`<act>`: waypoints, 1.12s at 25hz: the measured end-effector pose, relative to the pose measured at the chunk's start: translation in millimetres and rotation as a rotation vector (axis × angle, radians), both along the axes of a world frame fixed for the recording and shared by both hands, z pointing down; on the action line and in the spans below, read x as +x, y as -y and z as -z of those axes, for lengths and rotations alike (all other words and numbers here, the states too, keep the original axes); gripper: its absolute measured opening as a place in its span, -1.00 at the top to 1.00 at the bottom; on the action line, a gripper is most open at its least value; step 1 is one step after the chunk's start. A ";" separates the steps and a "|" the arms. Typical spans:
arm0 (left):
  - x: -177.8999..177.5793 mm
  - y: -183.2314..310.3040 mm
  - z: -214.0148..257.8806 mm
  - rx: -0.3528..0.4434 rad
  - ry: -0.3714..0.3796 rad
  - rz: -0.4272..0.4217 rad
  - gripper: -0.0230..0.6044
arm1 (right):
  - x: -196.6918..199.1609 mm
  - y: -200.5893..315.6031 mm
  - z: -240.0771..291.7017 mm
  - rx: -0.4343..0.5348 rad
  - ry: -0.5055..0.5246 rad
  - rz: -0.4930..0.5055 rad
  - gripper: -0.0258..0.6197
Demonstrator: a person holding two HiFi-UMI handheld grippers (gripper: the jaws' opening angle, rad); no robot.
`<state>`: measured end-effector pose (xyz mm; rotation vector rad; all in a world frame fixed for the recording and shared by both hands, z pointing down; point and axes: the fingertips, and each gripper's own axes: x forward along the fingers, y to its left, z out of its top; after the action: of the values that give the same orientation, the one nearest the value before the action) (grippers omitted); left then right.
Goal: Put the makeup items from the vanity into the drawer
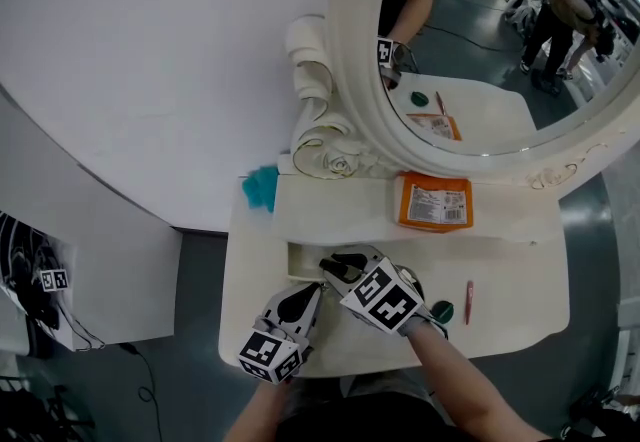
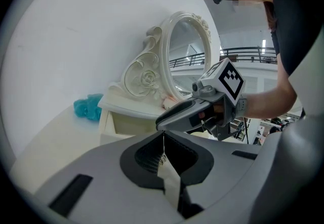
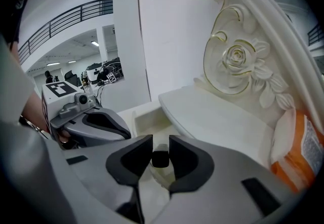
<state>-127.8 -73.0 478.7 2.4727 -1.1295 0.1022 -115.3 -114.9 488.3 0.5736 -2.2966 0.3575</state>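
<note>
Drawer (image 1: 300,252) is open and the job's partly done: the orange packet (image 1: 432,202), red lip pencil (image 1: 468,300) and green round compact (image 1: 442,310) lie out on the surface. The right gripper (image 3: 160,154) tilts down over the drawer, fingers pinching a small black-capped item (image 3: 160,159). The left gripper (image 2: 163,139) hovers near level beside it, fingers pressed together, apparently empty.

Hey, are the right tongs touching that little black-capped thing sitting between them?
Touching. The right gripper view shows the black-capped item wedged between the right tongs, both pads pressed against its sides with no gap.
</note>
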 end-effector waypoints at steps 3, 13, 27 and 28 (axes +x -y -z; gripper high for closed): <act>-1.2 -1.5 -0.2 -0.002 -0.002 0.002 0.87 | -0.2 0.7 0.7 0.000 -0.001 -0.012 0.59; -1.3 -4.5 -2.3 -0.008 -0.004 0.006 0.87 | 5.3 2.0 0.6 0.020 -0.008 -0.028 0.58; 0.9 -4.0 -1.9 -0.012 -0.006 -0.006 0.88 | 8.8 4.0 5.2 0.028 0.001 -0.052 0.58; 1.0 -4.1 -1.9 -0.013 -0.006 -0.007 0.87 | 9.0 4.0 5.5 0.026 0.001 -0.053 0.58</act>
<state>-126.8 -68.9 480.6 2.4643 -1.1145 0.1033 -106.3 -118.9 482.9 0.6483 -2.2935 0.3538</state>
